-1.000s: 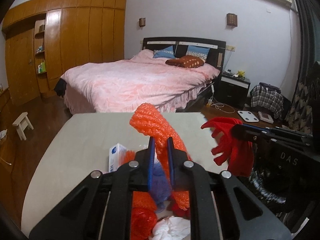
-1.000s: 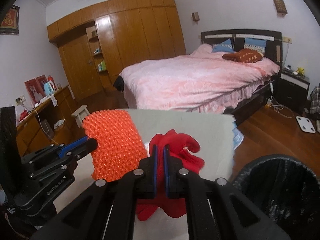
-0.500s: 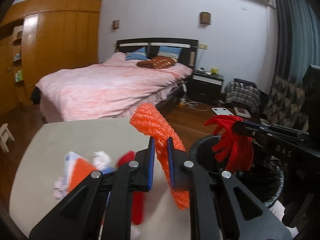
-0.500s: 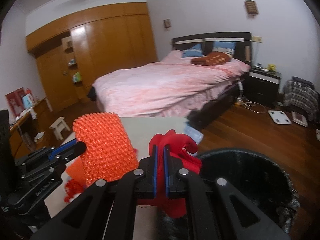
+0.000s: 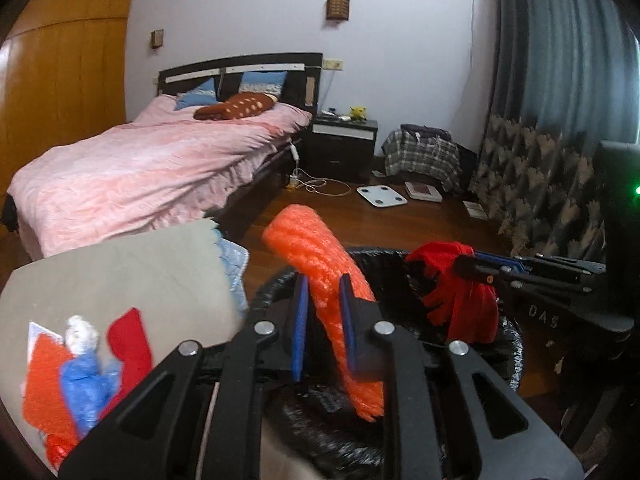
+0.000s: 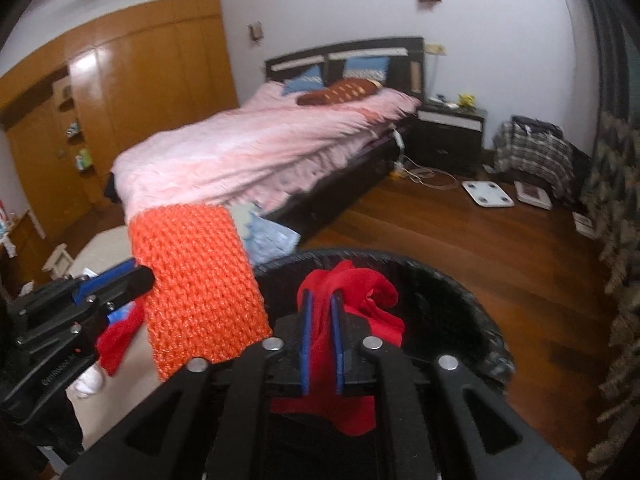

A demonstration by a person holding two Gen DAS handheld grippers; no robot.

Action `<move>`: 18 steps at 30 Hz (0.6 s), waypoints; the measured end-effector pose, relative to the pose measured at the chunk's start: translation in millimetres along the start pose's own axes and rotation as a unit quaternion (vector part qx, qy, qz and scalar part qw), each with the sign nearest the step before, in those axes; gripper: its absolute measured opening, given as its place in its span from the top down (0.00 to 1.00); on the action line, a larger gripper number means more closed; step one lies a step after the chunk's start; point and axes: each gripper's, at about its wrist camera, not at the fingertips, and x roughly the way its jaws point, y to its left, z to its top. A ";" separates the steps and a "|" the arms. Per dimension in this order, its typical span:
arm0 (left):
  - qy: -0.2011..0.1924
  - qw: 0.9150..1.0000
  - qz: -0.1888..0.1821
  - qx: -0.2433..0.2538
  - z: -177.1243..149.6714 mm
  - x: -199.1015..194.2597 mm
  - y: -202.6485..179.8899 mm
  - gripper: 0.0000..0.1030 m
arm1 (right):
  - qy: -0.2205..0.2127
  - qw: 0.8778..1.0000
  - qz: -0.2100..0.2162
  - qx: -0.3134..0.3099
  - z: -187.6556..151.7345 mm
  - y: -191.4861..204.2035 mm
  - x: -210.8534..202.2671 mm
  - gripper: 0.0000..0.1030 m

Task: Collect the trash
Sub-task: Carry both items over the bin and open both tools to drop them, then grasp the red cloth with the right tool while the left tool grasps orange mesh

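While both pieces hang over the bin, I read this as the drop step. My left gripper (image 5: 323,322) has the orange foam net sleeve (image 5: 320,280) between its blue pads, jaws just beginning to part, the sleeve not yet fallen; it dangles into the black-lined trash bin (image 5: 508,364) near the bin's nine o'clock rim. My right gripper (image 6: 321,336) carries the crumpled red scrap (image 6: 352,300) the same way, jaws easing apart with the scrap between them, over the bin's middle. From the left camera that red scrap shows at three o'clock of the sleeve.

Next I judge I must spread both jaws wider and let each piece slip free; the sleeve is light and may cling to a pad.

More litter waits on the beige table (image 5: 120,264) at eight o'clock: orange, blue, red and white scraps (image 5: 80,372). Beyond, at eleven o'clock, stands the pink bed (image 5: 152,168).
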 end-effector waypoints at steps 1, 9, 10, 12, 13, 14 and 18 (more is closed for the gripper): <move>0.003 1.000 -0.001 0.001 -0.6 3.6 -2.2 0.73 | 0.006 1.000 -0.008 0.003 -1.7 -4.6 2.8 0.79; 0.007 1.000 0.017 -0.012 -9.1 0.5 9.7 0.46 | 0.009 0.999 -0.032 0.005 -8.3 -8.6 6.3 0.40; 0.006 1.000 0.025 -0.016 -9.6 -3.5 15.7 0.42 | 0.008 0.999 -0.033 0.005 -11.1 -7.3 4.6 0.35; 0.002 0.999 0.036 -0.020 -10.3 -11.0 24.9 0.36 | 0.000 0.999 -0.036 0.005 -11.2 -3.6 2.5 0.18; -0.002 0.999 0.047 -0.020 -11.4 -15.2 30.1 0.32 | -0.004 0.999 -0.036 0.004 -11.2 -0.5 1.2 0.16; -0.005 0.998 0.056 -0.021 -11.8 -18.9 35.4 0.27 | -0.009 0.999 -0.035 0.001 -10.1 4.7 0.0 0.11; -0.013 0.995 0.087 -0.035 -13.5 -38.1 59.1 0.21 | -0.023 1.000 -0.018 -0.009 -5.9 27.6 -0.6 0.06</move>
